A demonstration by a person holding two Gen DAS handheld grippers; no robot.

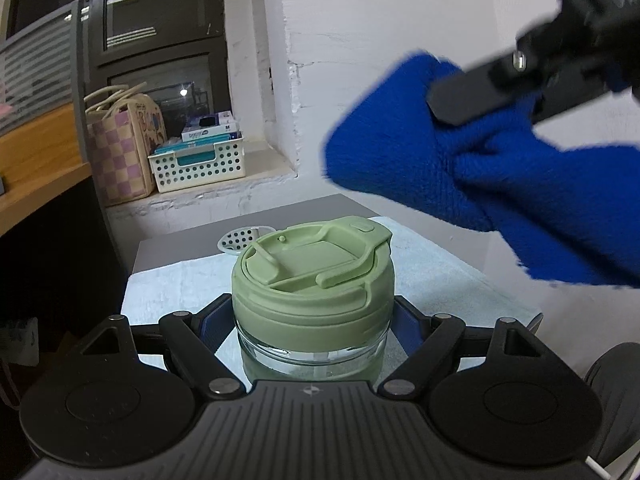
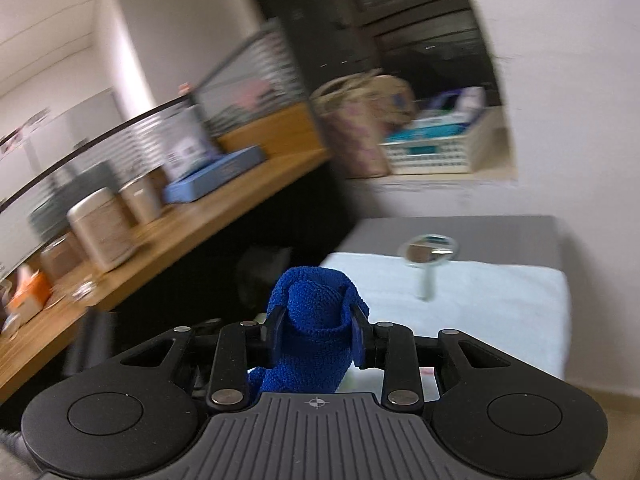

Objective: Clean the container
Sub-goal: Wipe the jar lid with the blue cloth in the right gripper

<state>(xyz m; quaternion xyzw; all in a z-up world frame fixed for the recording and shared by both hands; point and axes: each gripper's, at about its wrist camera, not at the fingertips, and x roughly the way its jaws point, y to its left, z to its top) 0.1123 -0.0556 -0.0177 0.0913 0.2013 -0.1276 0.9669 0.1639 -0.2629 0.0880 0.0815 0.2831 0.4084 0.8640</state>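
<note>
While left claw clamps glass container, right claw pinches blue cloth up right of it.

Cup upright at 6 o'clock, cloth aloft at 3 o'clock.
The cup is clear glass with a sage-green lid, shut, standing on a white towel. The cloth is deep blue, bunched and folded, hanging clear of the cup, up toward 2 o'clock.
</note>
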